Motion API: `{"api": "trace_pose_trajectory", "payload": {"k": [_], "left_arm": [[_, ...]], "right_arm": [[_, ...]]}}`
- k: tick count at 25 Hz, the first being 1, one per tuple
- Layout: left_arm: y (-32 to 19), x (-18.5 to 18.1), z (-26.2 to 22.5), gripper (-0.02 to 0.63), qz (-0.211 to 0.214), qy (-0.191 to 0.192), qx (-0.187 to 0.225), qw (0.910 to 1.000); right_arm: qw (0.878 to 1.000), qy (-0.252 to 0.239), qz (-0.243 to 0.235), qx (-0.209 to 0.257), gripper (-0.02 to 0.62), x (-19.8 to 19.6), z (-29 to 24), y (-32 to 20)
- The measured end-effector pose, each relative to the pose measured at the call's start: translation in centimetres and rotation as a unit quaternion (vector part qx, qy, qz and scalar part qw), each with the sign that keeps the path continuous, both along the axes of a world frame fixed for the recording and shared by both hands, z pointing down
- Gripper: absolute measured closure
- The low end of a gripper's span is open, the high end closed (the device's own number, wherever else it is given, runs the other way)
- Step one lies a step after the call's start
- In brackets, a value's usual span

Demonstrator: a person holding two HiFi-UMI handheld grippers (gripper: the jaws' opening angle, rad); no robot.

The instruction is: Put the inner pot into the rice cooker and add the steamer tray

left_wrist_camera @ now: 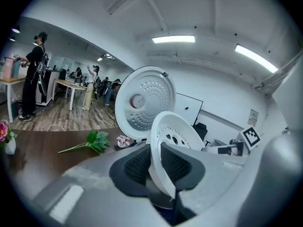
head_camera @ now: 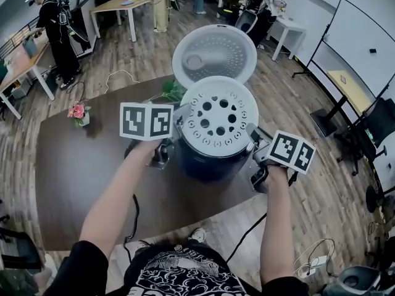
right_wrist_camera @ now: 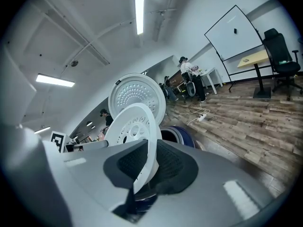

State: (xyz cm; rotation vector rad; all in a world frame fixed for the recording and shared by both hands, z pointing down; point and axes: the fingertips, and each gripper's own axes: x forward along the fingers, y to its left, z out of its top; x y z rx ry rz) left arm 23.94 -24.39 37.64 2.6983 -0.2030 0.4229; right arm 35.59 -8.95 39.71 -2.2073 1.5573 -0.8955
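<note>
Seating remains: left gripper (left_wrist_camera: 155, 162) and right gripper (right_wrist_camera: 150, 163) pinch the white perforated plastic steamer tray (head_camera: 219, 113) over the dark-blue round rice cooker (head_camera: 208, 164).

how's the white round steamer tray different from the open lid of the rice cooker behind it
The white round steamer tray has large round holes; the open lid shows many tiny dots and one round knob off-centre. The tray is held over the dark blue cooker body, clamped at opposite rims by the left gripper and right gripper; the lid stands tilted up behind it, ungripped. Both are round and pale.
</note>
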Motion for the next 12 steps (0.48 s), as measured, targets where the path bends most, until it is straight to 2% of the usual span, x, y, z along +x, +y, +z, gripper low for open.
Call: {"api": "trace_pose_trajectory", "payload": {"k": [5, 12], "left_arm": [[-1.2, -0.4, 1.3, 0.534, -0.023, -0.023, -0.010, 0.9994], [-1.5, -0.5, 2.2, 0.534, -0.042, -0.046, -0.024, 0.9978]], "right_arm": [[0.999, -0.020, -0.014, -0.021, 0.538, 0.1, 1.3, -1.6], [0.999, -0.010, -0.023, -0.045, 0.534, 0.2, 1.7, -2.0]]}}
